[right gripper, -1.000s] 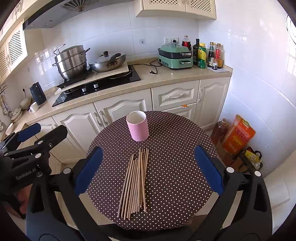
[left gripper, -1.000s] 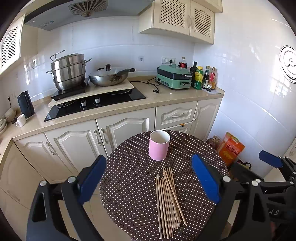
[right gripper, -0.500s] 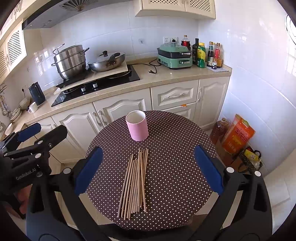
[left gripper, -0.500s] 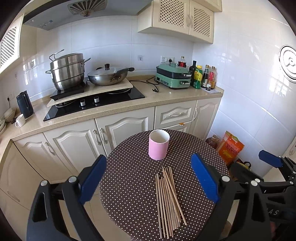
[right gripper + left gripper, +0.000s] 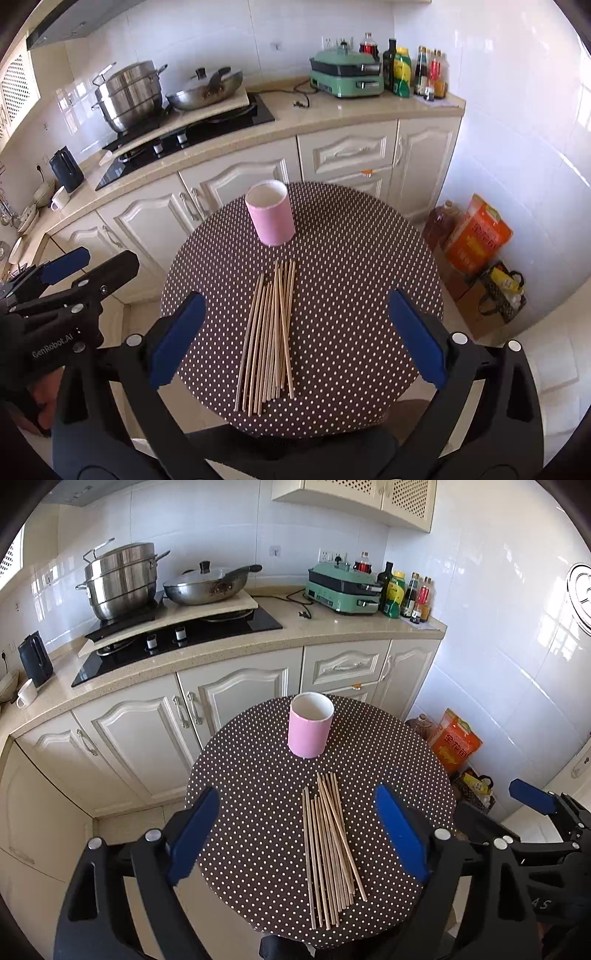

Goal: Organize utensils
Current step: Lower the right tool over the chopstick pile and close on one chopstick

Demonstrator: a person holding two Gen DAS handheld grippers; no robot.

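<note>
While both the left gripper (image 5: 299, 834) and right gripper (image 5: 295, 338) hover released, thin pale wooden chopsticks (image 5: 269, 334) lie loosely bundled.

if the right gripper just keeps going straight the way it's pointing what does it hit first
Most likely the bundle of wooden chopsticks lying on the dotted table, between the open right gripper fingers; depth is uncertain.

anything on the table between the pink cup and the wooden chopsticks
Nothing: only bare polka-dot tablecloth separates the pink cylindrical cup from the wooden chopsticks, clearest in the right wrist view.
</note>
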